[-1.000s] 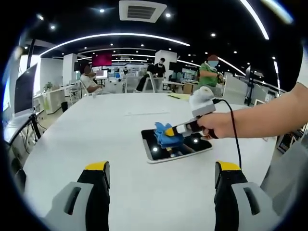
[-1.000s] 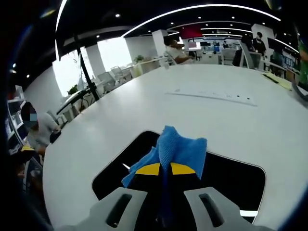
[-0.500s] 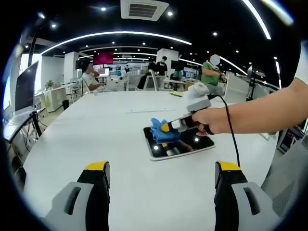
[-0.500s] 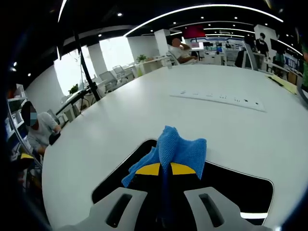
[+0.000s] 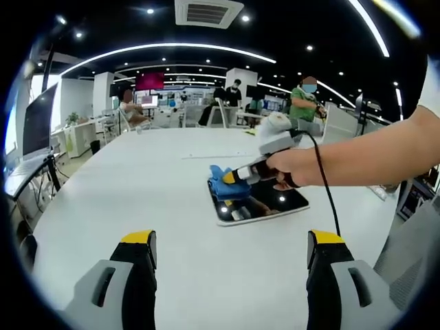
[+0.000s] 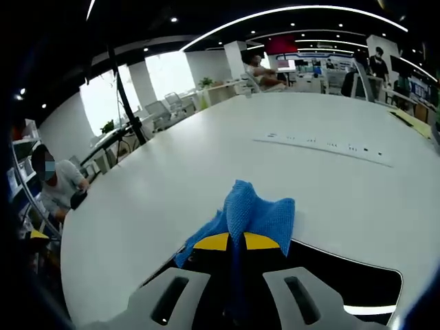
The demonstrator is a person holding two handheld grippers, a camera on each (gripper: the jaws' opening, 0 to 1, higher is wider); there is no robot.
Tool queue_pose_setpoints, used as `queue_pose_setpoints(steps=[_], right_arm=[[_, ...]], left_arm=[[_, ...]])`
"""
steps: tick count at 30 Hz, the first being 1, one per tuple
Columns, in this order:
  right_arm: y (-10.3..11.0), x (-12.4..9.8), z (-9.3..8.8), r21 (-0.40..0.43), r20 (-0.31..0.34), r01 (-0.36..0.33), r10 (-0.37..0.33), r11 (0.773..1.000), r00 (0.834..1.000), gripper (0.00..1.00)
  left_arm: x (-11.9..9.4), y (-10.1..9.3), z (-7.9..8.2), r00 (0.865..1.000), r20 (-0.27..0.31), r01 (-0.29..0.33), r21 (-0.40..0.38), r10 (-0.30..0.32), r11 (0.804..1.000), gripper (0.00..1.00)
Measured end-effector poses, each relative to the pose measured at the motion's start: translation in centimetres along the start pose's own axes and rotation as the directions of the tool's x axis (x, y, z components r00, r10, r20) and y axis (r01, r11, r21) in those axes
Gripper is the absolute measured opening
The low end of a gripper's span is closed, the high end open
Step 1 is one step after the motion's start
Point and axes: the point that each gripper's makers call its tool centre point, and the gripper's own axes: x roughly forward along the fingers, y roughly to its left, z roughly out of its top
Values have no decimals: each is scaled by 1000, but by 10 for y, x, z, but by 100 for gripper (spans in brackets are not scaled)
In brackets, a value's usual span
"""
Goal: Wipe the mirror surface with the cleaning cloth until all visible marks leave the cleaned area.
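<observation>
Cloth [image 6: 256, 214] blue, bunched, seemingly on mirror [image 5: 265, 205]

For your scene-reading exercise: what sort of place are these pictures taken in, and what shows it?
Probably an open-plan office or lab: a large white table, desks with seated people behind, a ceiling air vent and long strip lights.

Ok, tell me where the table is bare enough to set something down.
Bare table between the left tongs and the mirror, and beyond it to the far edge. Crowded only at the mirror, where the right tongs press the cloth.
</observation>
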Motion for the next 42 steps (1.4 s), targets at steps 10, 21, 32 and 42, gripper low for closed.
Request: queue_pose_setpoints(steps=[10, 21, 32, 42], right_arm=[[2, 5, 2, 3, -2, -5, 5, 1000, 1000, 1], [1, 5, 2, -1, -2, -4, 4, 1000, 1000, 1], [0, 6, 3, -4, 1, -6, 6, 1000, 1000, 1], [5, 4, 1, -1, -5, -13, 13, 1000, 1000, 1]], left_arm=[[1, -1, 0, 1000, -2, 2, 1, -2, 1000, 91], [1, -1, 1, 1000, -1, 3, 1, -3, 1000, 91], [1, -1, 0, 1000, -6, 4, 5, -4, 1000, 91], [0, -2, 0, 1000, -6, 3, 3, -3, 1000, 91]])
